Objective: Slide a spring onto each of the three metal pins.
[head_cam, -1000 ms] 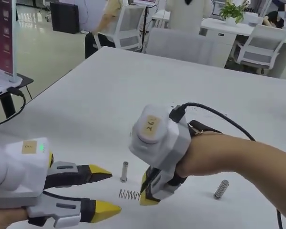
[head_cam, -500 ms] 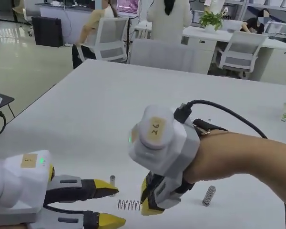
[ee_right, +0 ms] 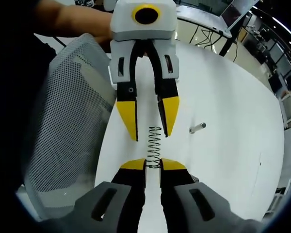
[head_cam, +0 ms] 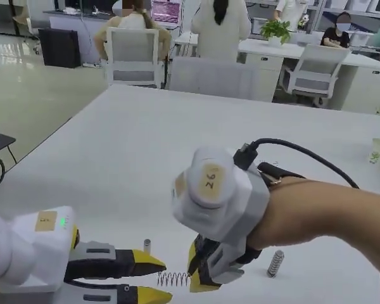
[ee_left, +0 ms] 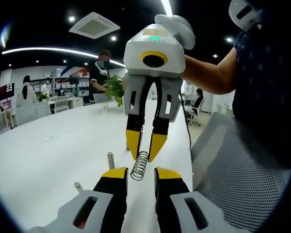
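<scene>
Clamping one spring point(ee_right: 153, 143) in right gripper point(ee_right: 153, 165) fingers, left gripper point(head_cam: 155, 277) fingers apart; one sprung pin point(head_cam: 275, 263) apparently done, bare pin point(head_cam: 147, 245) on tabletop point(head_cam: 177, 139) unfitted.

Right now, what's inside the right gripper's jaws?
One end of a spring, pinched at the tips of the right gripper. The gripped coils are mostly covered by the jaws; the rest sticks out toward the open left gripper.

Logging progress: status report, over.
Right gripper shut on spring. Left gripper open, jaws flanking its free end. One bare pin upright nearby, nothing blocking.
</scene>
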Tool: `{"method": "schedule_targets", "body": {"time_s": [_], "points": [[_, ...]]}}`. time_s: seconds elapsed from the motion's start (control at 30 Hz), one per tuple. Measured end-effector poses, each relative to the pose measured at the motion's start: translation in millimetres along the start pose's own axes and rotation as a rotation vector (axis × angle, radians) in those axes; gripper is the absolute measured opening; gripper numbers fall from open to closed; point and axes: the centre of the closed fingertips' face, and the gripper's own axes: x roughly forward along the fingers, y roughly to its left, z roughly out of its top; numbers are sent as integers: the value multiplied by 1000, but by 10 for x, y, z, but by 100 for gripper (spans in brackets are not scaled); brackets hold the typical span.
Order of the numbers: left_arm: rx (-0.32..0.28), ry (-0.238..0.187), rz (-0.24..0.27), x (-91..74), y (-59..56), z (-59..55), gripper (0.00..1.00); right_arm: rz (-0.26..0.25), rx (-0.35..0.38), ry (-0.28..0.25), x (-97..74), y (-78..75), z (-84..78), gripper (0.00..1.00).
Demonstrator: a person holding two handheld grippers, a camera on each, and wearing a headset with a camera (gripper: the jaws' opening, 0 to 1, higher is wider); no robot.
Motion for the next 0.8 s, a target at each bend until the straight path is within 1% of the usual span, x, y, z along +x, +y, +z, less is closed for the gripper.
{"method": "schedule_targets", "body": {"time_s": [0.17,0.4,0.8], "points": [[6,5,-1,-5,-25,1,10,6,-11,-7,-3,31,38,8],[21,14,-1,-13,-39,-5,4,9,-26,-7,-7,59,47,8],[45,7,-9,27,-45,-17,3,1,-30,-3,-44,51,24,8]]}}
